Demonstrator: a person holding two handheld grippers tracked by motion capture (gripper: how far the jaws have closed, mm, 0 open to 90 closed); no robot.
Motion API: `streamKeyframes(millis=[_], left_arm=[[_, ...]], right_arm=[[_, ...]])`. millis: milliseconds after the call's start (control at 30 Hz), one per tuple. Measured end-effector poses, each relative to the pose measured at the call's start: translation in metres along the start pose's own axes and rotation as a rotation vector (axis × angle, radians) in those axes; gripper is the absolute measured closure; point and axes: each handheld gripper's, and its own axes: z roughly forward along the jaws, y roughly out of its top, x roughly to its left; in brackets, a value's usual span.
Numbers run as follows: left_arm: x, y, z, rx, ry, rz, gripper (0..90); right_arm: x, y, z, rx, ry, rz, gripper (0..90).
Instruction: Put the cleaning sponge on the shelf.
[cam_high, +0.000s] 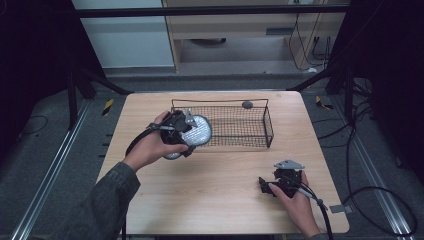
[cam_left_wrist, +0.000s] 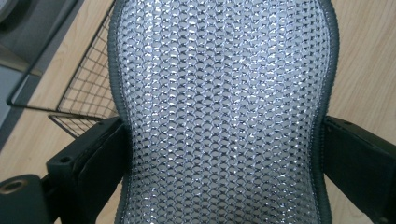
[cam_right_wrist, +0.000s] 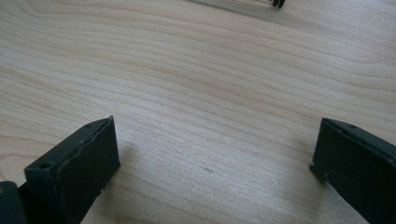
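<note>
While clamped at its narrow waist by the left claw (cam_left_wrist: 224, 154), looks light and floppy, this mesh pad (cam_left_wrist: 224, 93). Best pinched at the stitched edge. Right claw (cam_right_wrist: 215, 158): apart, empty.

One wire basket (cam_high: 260, 131), one mesh pad (cam_high: 197, 131), one small grey object (cam_high: 247, 104).

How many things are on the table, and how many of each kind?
Wire basket: 1
Silver mesh pad, held in the left gripper: 1
Small dark grey lump on the basket's far rim: 1
Grippers, with the right gripper: 2
Total: 5
</note>
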Motion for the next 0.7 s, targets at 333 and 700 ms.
streamKeyframes(millis=[333, 700], left_arm=[[0.013, 0.022, 0.004, -0.002, 0.016, 0.040, 3.6], [0.018, 0.046, 0.007, 0.001, 0.078, 0.074, 3.6]], right_arm=[[0.001, -0.001, 0.000, -0.001, -0.011, -0.004, 0.7], [0.002, -0.001, -0.001, -0.002, -0.007, 0.013, 0.7]])
